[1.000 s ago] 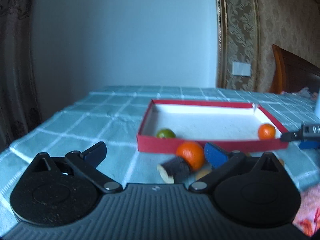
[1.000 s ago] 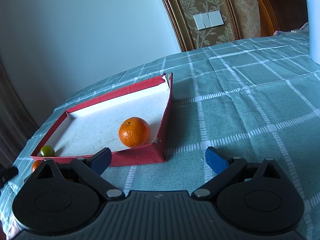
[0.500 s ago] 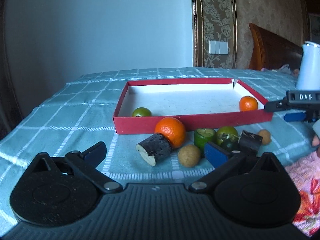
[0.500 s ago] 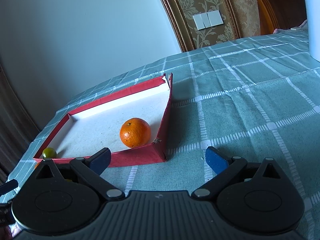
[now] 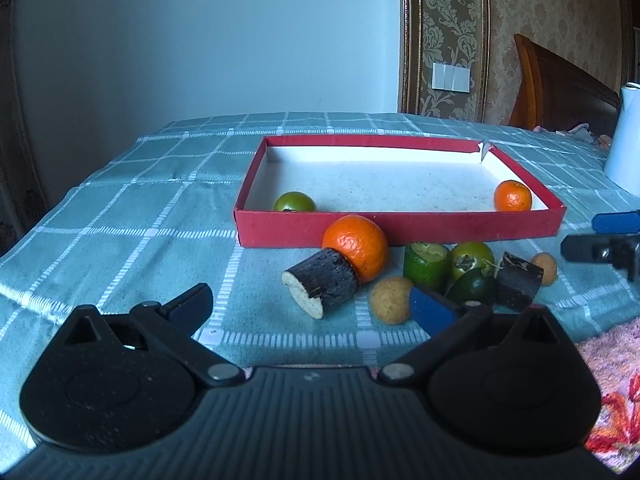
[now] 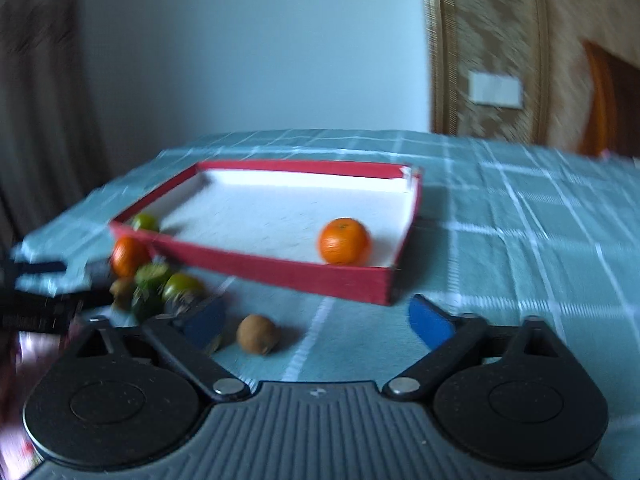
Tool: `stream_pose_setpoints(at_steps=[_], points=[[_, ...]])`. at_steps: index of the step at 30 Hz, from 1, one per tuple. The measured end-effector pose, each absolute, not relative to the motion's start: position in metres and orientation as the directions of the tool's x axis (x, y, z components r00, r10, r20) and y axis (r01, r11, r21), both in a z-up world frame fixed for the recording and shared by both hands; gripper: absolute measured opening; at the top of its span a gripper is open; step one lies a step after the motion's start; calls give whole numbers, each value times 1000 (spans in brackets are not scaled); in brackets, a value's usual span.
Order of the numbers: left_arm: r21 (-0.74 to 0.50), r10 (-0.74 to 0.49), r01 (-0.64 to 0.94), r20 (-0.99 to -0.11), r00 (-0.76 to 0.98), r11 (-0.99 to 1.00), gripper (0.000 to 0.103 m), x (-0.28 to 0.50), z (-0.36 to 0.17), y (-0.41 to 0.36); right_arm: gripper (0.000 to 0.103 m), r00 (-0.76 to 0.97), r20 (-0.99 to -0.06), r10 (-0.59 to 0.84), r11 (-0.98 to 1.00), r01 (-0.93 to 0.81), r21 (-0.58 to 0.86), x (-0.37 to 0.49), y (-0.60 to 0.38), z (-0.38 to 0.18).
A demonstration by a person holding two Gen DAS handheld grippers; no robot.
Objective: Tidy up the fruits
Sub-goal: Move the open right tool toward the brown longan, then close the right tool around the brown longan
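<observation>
A red tray (image 5: 400, 226) with a white floor lies on the checked cloth, holding a green fruit (image 5: 294, 202) and a small orange (image 5: 513, 196). In front of it sit a big orange (image 5: 355, 248), a dark cut stick (image 5: 320, 282), a brown round fruit (image 5: 390, 300), green fruits (image 5: 471, 258) and a small brown fruit (image 5: 545, 268). My left gripper (image 5: 312, 306) is open and empty just short of the pile. The right gripper (image 6: 318, 320) is open with its jaws closing. A brown fruit (image 6: 256, 334) lies on the cloth near its left finger, untouched. The right wrist view is blurred.
A white jug (image 5: 624, 144) stands at the far right of the table. A pink flowered cloth (image 5: 608, 380) covers the near right corner. The right gripper (image 5: 600, 240) shows at the right edge of the left wrist view. A wooden headboard stands behind.
The right wrist view has rolled and swung left, now showing the fruit pile and the brown fruit. The right jaws have narrowed. The left wrist view tilted to show the whole pile.
</observation>
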State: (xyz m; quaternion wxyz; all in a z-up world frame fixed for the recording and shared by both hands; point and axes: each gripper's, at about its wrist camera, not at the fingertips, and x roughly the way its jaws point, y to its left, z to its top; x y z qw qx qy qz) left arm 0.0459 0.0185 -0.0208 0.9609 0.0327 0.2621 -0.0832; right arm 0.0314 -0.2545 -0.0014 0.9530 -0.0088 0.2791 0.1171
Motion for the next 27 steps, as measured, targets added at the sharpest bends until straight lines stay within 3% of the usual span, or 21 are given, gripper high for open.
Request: stream_pose_setpoints(at_steps=[6,13,18,27], points=[[17,-148,180,-503,852,983,103,44,-20,19,60,801,-557,221,953,-297,-50,30,-240,-11],[16,-149,181,-501,853,983,103,43,-20,18,58,782,-568,256,936,-347,-56,28,-232,-11],[15,-149,180,-501,853,984,103,43,-20,18,39,763,-592,259,933,-357,-51,35,-228,-17],[15,-150,182,-501,852,983,103,43,-19,18,25,748,-601,281,925,-377,-38,38,-222,-21]])
